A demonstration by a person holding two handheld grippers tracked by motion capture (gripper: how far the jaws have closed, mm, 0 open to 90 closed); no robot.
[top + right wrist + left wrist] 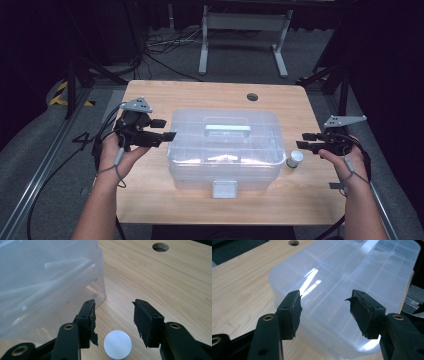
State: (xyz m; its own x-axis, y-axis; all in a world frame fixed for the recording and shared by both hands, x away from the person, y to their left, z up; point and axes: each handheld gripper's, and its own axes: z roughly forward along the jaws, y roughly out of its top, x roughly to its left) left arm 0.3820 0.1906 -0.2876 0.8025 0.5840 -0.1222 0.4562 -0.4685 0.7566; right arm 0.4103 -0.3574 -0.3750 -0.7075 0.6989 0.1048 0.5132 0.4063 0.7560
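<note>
Just beside the clear plastic box (223,147), the small white-capped bottle (117,344) is standing between the right gripper (114,317)'s parted jaws, untouched. It is looking light, rigid and slippery, so gripping its sides squarely seems best; the left gripper (324,311) is hanging apart and empty.

- Clear plastic lidded storage box (223,150) at the middle of the light wooden table (150,200).
- Small round white-capped bottle (294,159) just beside the box's right end.
- Left gripper (170,129) at the box's left end.
- Right gripper (302,140) just right of the bottle.
- Round hole (252,96) behind the box.
</note>
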